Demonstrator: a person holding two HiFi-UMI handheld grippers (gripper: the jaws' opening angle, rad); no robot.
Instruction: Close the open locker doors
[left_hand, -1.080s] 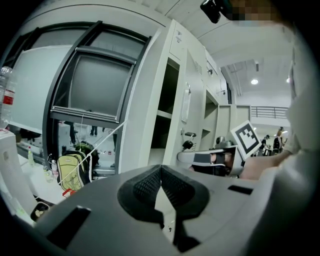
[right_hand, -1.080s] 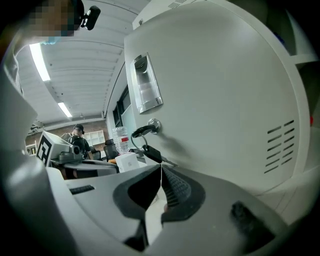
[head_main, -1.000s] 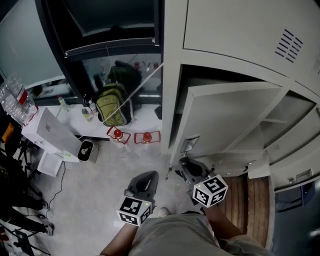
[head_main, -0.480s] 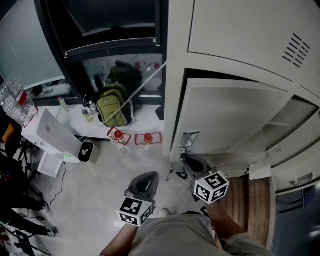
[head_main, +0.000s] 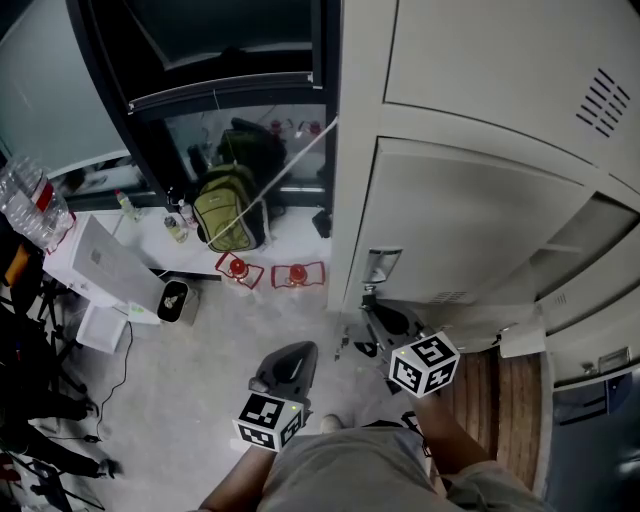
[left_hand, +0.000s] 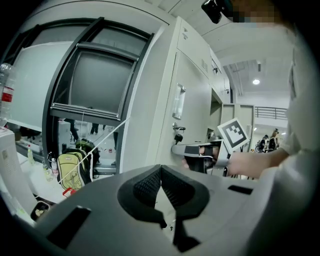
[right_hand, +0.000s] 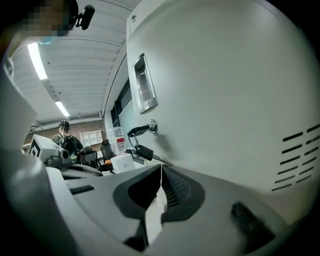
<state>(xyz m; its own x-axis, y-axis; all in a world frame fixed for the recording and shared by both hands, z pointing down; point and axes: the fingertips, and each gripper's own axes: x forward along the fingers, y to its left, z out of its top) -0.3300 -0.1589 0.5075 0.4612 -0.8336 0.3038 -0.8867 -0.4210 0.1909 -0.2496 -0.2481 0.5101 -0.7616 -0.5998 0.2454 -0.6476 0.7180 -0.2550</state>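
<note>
Against the lower left corner of the locker door (head_main: 460, 230), just under its key lock (right_hand: 145, 127), pushing with the right gripper (head_main: 378, 312), jaws pressed together on nothing. Swung much nearer to the frame than a second ago, now almost flush; probably needs only one last short push. Well left of the door, holding the left gripper (head_main: 292, 362) idle, jaws also together, empty. Right of the door, seemingly another open compartment to close.

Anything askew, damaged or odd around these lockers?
A key with a black tag dangles from the lock of the locker door. To that door's right, another compartment stands open, its shelf showing.
</note>
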